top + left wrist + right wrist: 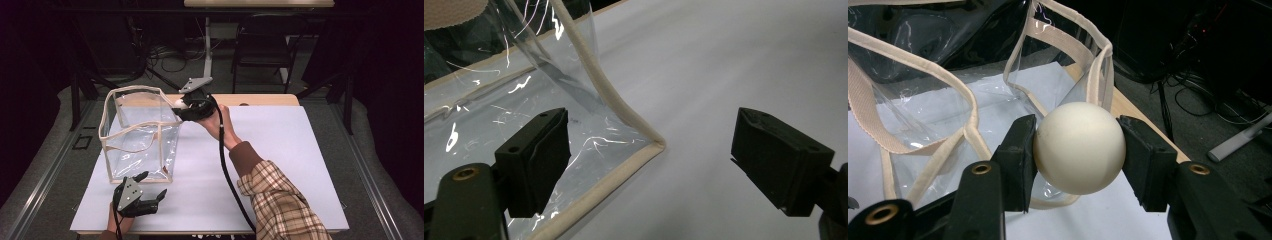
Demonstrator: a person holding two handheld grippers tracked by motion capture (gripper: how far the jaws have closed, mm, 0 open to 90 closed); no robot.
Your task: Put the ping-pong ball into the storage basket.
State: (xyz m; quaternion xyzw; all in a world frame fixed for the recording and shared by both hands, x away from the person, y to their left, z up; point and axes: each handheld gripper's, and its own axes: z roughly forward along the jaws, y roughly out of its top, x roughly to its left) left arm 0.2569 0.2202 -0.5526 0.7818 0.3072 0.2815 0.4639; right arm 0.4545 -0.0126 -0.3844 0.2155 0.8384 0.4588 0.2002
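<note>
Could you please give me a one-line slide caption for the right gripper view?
Right gripper clamps a cream ball beside the rim of the clear, beige-trimmed bag.

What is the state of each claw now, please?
Left claw: open, holding nothing.
Right claw: closed on the round cream-white ball.

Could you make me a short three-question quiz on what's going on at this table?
1. What does the right gripper hold?
2. True or false: the left gripper clamps the clear bag.
3. Where is the ball? A in the bag; B at the bag's rim, in the jaws; C on the table.

Key: 1 a cream ball; 2 false, its jaws stand open by the bag's bottom corner; 3 B.
</note>
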